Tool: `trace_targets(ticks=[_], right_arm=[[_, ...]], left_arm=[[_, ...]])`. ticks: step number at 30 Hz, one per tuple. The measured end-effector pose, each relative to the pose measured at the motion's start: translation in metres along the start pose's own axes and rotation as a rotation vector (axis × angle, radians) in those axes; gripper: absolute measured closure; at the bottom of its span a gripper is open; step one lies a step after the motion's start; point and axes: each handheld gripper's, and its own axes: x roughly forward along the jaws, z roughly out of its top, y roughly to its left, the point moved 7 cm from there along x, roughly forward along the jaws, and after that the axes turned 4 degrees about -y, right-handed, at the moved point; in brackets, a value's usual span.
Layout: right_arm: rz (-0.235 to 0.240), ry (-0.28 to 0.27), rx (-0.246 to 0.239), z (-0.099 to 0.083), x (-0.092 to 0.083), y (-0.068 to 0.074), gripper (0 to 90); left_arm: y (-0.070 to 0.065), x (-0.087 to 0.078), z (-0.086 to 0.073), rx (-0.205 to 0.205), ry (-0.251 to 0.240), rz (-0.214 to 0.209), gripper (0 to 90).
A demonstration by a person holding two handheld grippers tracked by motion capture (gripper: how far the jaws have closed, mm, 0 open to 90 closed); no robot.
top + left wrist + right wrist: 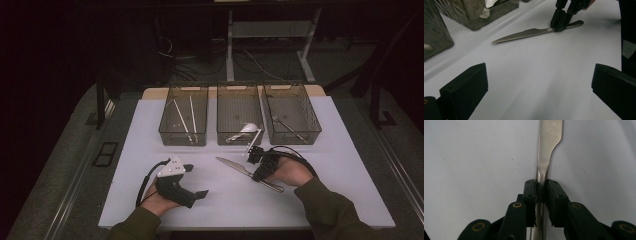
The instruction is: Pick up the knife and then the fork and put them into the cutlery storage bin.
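High view: right claw [256, 159] down on a table knife [235, 166] lying flat on the white desk [350, 200], in front of the middle bin [239, 117]. Clenched on the knife at the neck where blade meets handle, as seen in the right gripper view: both pads [530, 195] pressed against the metal [549, 135], blade running away ahead. Not lifted yet; knife resting on the desk along its whole length in the left gripper view [524, 35]. So: grasp made, lift and carry to a bin left to do, judging by the sorted cutlery behind. Left claw [197, 180] released, jaws wide apart, nothing between them, hovering low over bare desk well apart from the knife.

Around: three see-through bins in a row at the far edge. Left bin [183, 120] with thin pale sticks, probably chopsticks [185, 117], hard to tell at this dimness. Middle bin with a white spoon [247, 129]. Right bin [291, 117] with a slim metal utensil [287, 125], likely a fork. Nothing lying between knife and bins; only the bin walls to clear, and the long blade likely to swing if gripped off-centre.
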Motion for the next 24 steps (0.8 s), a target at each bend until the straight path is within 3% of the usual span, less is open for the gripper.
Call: trace_targets(ticks=[6, 12, 19, 24], right_arm=[[-0.034, 0.069, -0.015, 0.0046, 0.0019, 0.0004, 77.4], [-0.047, 0.096, -0.009, 0.0066, 0.0024, 0.0018, 78.7], [-0.060, 0.080, -0.041, 0.0055, 0.0022, 0.0018, 79.9], [-0.034, 0.012, -0.019, 0.0010, -0.0007, 0.0006, 79.9]], left_arm=[[-0.0001, 0.0000, 0.0001, 0.001, 0.001, 0.001, 0.0], [0.0001, 0.0001, 0.0000, 0.001, 0.001, 0.001, 0.0], [0.0001, -0.0003, 0.0001, 0.002, 0.001, 0.001, 0.0], [0.0003, -0.0005, 0.0003, 0.001, 0.000, 0.001, 0.0]])
